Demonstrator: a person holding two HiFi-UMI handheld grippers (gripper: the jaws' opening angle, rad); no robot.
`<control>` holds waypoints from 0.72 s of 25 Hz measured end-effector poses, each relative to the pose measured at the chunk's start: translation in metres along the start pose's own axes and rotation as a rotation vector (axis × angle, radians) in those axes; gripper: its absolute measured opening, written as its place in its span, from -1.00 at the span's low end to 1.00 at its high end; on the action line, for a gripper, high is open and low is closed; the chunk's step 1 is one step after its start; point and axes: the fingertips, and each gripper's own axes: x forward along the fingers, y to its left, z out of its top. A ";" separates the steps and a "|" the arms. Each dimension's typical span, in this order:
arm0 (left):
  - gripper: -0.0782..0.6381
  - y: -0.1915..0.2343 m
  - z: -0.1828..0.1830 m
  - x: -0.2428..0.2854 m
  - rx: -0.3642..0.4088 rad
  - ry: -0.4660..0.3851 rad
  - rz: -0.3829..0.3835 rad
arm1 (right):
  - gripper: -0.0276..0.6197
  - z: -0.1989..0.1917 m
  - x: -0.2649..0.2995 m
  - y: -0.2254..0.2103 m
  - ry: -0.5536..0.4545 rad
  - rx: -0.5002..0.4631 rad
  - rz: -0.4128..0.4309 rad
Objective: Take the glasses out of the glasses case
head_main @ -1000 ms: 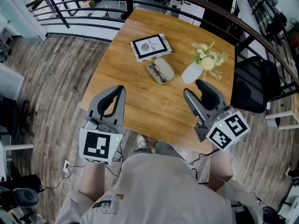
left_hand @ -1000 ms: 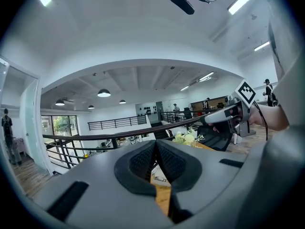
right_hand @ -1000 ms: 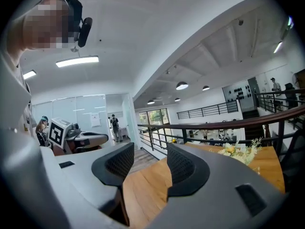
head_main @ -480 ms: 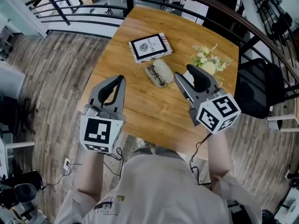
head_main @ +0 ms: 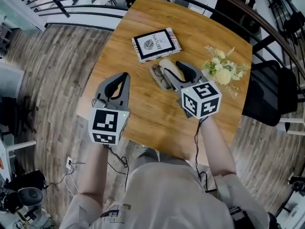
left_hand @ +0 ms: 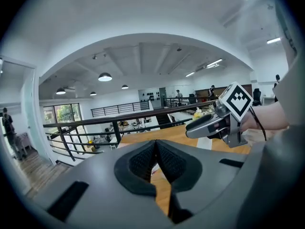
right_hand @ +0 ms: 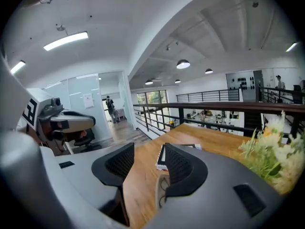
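I'm seeing an open-plan office, mezzanine lvl: black metal railing (left_hand: 143,115), grey wood-plank floor (head_main: 52,75), black swivel office chair (head_main: 267,92) by a square light-wood table (head_main: 143,104), glass-walled room (right_hand: 90,113), round pendant ceiling lamps (left_hand: 105,77).

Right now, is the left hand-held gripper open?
No, the left hand-held gripper has its jaws pressed together in its own view, with nothing between them.

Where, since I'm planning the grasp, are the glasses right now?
Head view: the glasses lie on their pale case mid-table, below the book, beside the open right gripper.
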 end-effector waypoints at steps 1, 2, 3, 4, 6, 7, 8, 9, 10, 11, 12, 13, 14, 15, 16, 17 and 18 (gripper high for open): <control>-0.73 0.003 -0.009 0.006 -0.033 0.014 -0.005 | -0.22 -0.012 0.010 -0.005 0.027 0.012 -0.004; -0.73 0.006 -0.017 0.012 -0.077 0.025 -0.012 | -0.22 -0.024 0.019 -0.010 0.051 0.027 -0.007; -0.73 0.008 -0.025 0.016 -0.121 0.034 -0.018 | -0.22 -0.035 0.027 -0.014 0.073 0.042 -0.009; -0.73 0.010 -0.032 0.020 -0.155 0.045 -0.023 | -0.22 -0.047 0.034 -0.018 0.095 0.055 -0.010; -0.73 0.012 -0.046 0.027 -0.181 0.071 -0.025 | -0.22 -0.069 0.047 -0.024 0.143 0.074 -0.008; -0.73 0.012 -0.053 0.030 -0.184 0.087 -0.025 | -0.22 -0.080 0.053 -0.028 0.168 0.082 -0.006; -0.73 0.012 -0.061 0.034 -0.187 0.104 -0.026 | -0.22 -0.091 0.059 -0.031 0.192 0.091 -0.005; -0.73 0.012 -0.070 0.039 -0.190 0.122 -0.027 | -0.22 -0.102 0.065 -0.035 0.216 0.098 -0.004; -0.73 0.011 -0.080 0.044 -0.194 0.141 -0.029 | -0.22 -0.115 0.071 -0.039 0.239 0.102 -0.004; -0.73 0.009 -0.090 0.048 -0.199 0.160 -0.031 | -0.22 -0.128 0.076 -0.043 0.263 0.103 -0.004; -0.73 0.007 -0.101 0.051 -0.205 0.177 -0.035 | -0.22 -0.140 0.082 -0.046 0.285 0.103 -0.004; -0.73 0.006 -0.110 0.054 -0.211 0.193 -0.039 | -0.22 -0.152 0.087 -0.048 0.306 0.102 -0.003; -0.73 0.004 -0.118 0.056 -0.217 0.206 -0.043 | -0.22 -0.161 0.092 -0.050 0.325 0.100 -0.002; -0.73 0.003 -0.124 0.058 -0.222 0.219 -0.046 | -0.22 -0.170 0.097 -0.051 0.343 0.099 0.002; -0.73 0.002 -0.129 0.059 -0.226 0.229 -0.049 | -0.22 -0.177 0.102 -0.051 0.362 0.099 0.006; -0.73 0.001 -0.134 0.059 -0.230 0.239 -0.052 | -0.22 -0.185 0.106 -0.052 0.381 0.101 0.011; -0.73 0.000 -0.138 0.059 -0.233 0.247 -0.055 | -0.22 -0.193 0.111 -0.053 0.401 0.104 0.016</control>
